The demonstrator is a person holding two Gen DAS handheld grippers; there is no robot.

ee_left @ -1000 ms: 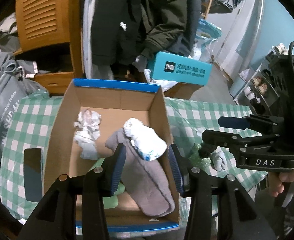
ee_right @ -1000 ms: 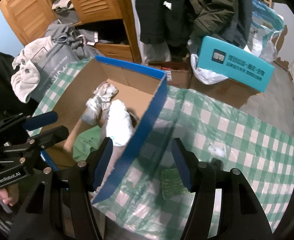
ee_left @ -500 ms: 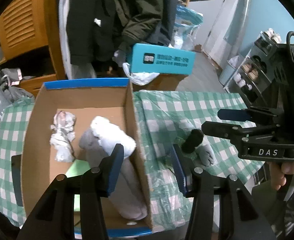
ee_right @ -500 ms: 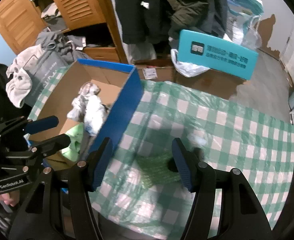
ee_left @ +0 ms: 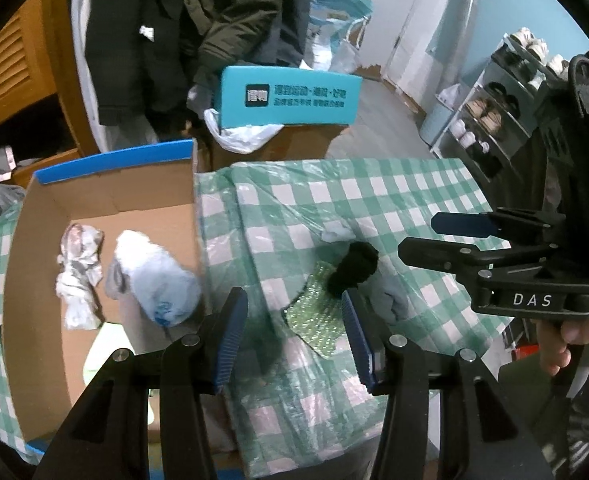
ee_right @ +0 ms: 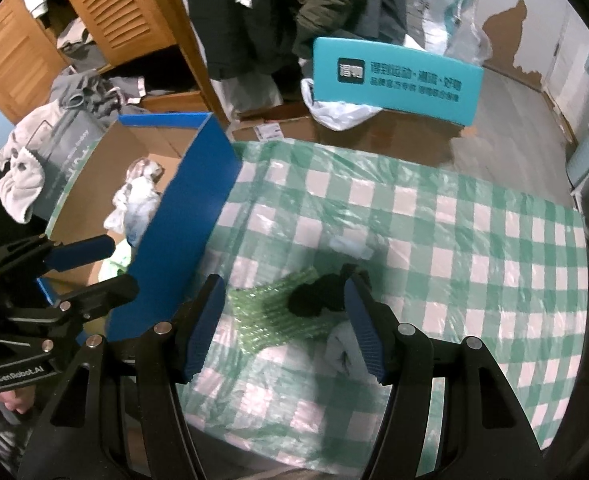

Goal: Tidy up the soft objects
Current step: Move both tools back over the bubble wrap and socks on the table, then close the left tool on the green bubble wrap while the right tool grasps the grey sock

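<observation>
Green bubble wrap [ee_left: 318, 316] lies on the checked table [ee_right: 474, 240], right of the box [ee_left: 106, 200], with a black sock [ee_left: 354, 268] on its far right corner and a grey sock [ee_left: 390, 300] touching its right edge. This small pile sits low in both wrist views, just ahead of both tools. The wrap's long axis runs from near left to far right in the right wrist view. The left tool [ee_left: 294, 336] hangs over the wrap's near part with its jaws parted and nothing between the pads. The right tool [ee_right: 284, 320] stands open too, its pads straddling the wrap and black sock without touching them. Neither hand looks clearly nearer; I judge the right tool better centred on the black sock, the left on the wrap.

In the box lie a white bundle [ee_left: 154, 280], a patterned cloth [ee_left: 78, 272] at its left and a pale green cloth [ee_left: 106, 344] near.

Readable writing: "DAS" [ee_left: 532, 300] on the right tool's body and "GenRobot.AI" [ee_right: 18, 374] on the left one. A teal carton [ee_right: 394, 80] beyond the table carries Chinese print I cannot make out.
</observation>
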